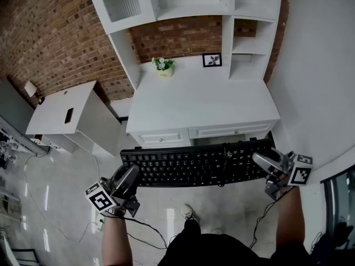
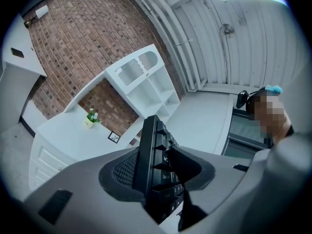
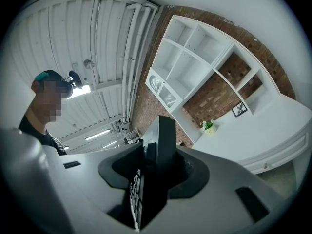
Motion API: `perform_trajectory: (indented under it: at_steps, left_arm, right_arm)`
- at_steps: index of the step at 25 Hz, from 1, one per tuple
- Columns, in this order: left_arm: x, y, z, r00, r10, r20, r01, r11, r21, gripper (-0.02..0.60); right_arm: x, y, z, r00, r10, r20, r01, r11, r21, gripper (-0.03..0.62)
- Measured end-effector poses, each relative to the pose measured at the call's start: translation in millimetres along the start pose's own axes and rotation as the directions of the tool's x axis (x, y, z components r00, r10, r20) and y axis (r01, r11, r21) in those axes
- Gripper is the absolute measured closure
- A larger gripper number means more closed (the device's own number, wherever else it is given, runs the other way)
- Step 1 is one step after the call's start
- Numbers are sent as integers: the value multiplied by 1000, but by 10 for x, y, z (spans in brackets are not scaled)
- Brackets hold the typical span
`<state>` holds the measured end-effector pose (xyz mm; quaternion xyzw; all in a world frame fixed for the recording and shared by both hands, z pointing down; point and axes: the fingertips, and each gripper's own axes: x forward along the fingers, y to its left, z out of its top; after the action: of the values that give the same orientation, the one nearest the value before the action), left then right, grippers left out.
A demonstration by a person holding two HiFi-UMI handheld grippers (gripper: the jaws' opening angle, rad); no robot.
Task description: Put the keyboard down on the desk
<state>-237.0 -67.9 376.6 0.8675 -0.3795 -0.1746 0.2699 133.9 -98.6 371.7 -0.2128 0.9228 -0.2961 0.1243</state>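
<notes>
I have the keyboard (image 1: 194, 165) clamped at both ends: my left gripper (image 1: 130, 174) pinches its left end, and my right gripper (image 1: 262, 160) its right end. It hangs in the air just short of the desk (image 1: 205, 101), its long axis side to side, parallel to the front edge. The desk top lies straight ahead of both hands equally, so I judge they must go forward together, then down.

The white worktop (image 1: 205, 101) carries 2 small things, both at its back by the brick wall: a potted plant (image 1: 163, 65) and, just right of the plant, a dark frame (image 1: 212, 60) standing upright. A white shelf unit (image 1: 244, 21) rises from the worktop behind and above the plant. Left of the plant and lower, a white cabinet (image 1: 66, 112) stands on the glossy floor (image 1: 61, 204).
</notes>
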Motion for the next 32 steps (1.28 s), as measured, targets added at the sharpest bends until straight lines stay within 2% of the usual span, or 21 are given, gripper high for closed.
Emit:
perform_trajectory:
  at_steps: [7, 22, 32]
  left_arm:
    - [110, 514, 274, 1000, -1, -22, 1, 1000, -10, 379]
    - [246, 1435, 895, 998, -51, -25, 50, 999, -19, 379]
    - [228, 1555, 1122, 997, -69, -19, 69, 998, -10, 379]
  right_arm:
    - [499, -261, -10, 1000, -18, 3, 18, 1000, 24, 428]
    - [1462, -515, 76, 998, -61, 11, 61, 998, 1, 428]
    - [1688, -451, 144, 998, -66, 7, 66, 998, -15, 428]
